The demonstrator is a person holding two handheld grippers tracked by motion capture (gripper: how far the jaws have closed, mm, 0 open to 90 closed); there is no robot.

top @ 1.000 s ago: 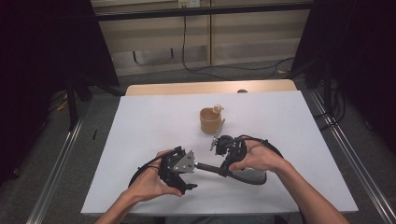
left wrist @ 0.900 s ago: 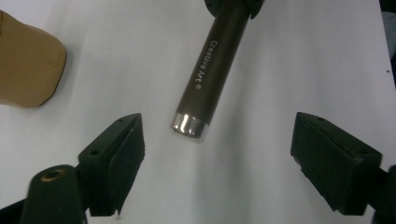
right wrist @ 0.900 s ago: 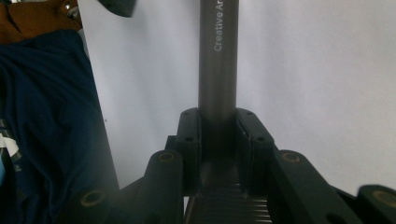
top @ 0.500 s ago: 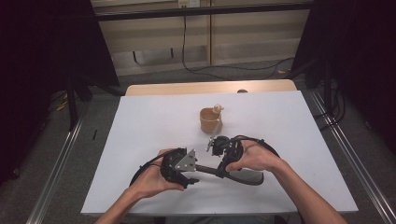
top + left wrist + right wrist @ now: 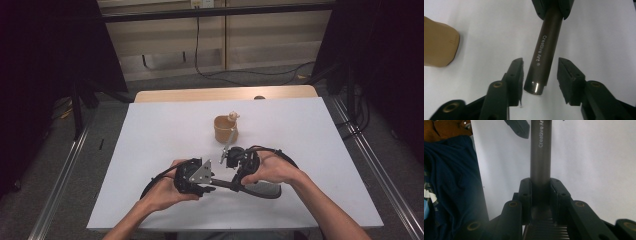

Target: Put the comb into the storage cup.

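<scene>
A dark brown cylindrical handle (image 5: 543,55) printed "Creative Art" lies level above the white table, between my two grippers. My right gripper (image 5: 540,185) is shut on one end of the handle (image 5: 540,157). My left gripper (image 5: 540,67) is open, with its jaws on either side of the handle's free end and a gap on each side. In the high view the left gripper (image 5: 211,181) and right gripper (image 5: 234,185) face each other near the table's front, with the handle (image 5: 223,183) bridging them. A tan cup (image 5: 225,129) stands just behind them.
The white table (image 5: 150,140) stretches wide on both sides, with a wooden strip (image 5: 220,94) at its far edge. The tan cup (image 5: 439,45) lies left of the left jaws. Blue cloth (image 5: 449,185) covers the left of the right gripper view. Black cables loop beside both hands.
Both hands have drifted slightly toward each other. The right gripper still holds the handle, and the left gripper's jaws stay apart around its end.
</scene>
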